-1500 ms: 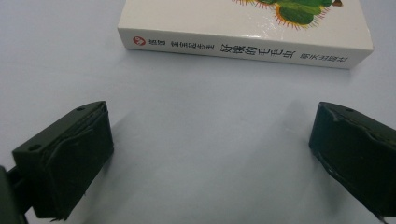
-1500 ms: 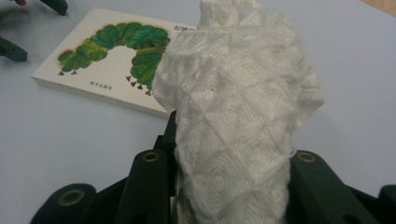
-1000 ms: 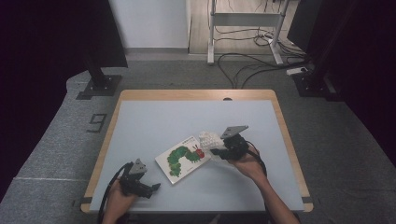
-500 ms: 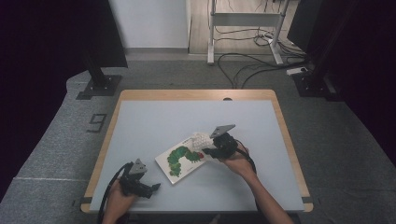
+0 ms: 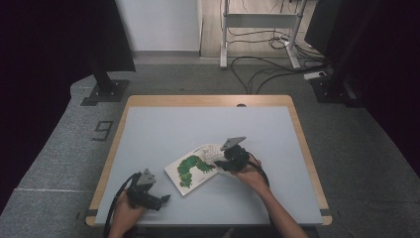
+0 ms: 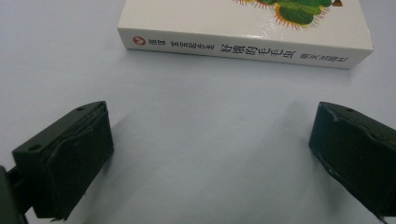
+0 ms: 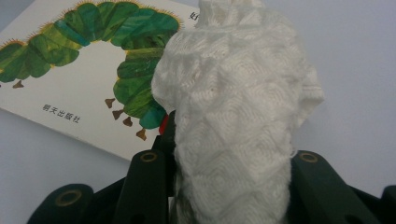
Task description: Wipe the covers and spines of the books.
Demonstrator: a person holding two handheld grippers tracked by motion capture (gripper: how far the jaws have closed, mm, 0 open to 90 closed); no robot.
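While seen from above: book (image 5: 192, 168) flat on pale tabletop (image 5: 163, 134), near front edge, cover with green caterpillar facing up.
Right gripper (image 5: 225, 159): at far right corner of book, jaws clamped on crumpled white paper towel (image 7: 236, 107).
Paper towel: bunched, standing out of jaws, over edge of cover, hiding caterpillar's head.
Left gripper (image 5: 159, 200): low on tabletop, near front left, apart from book; jaws wide apart, holding nothing.
Book spine: turned toward left gripper, printed characters along it.

Table evenly lit, surroundings dark, close-ups soft.
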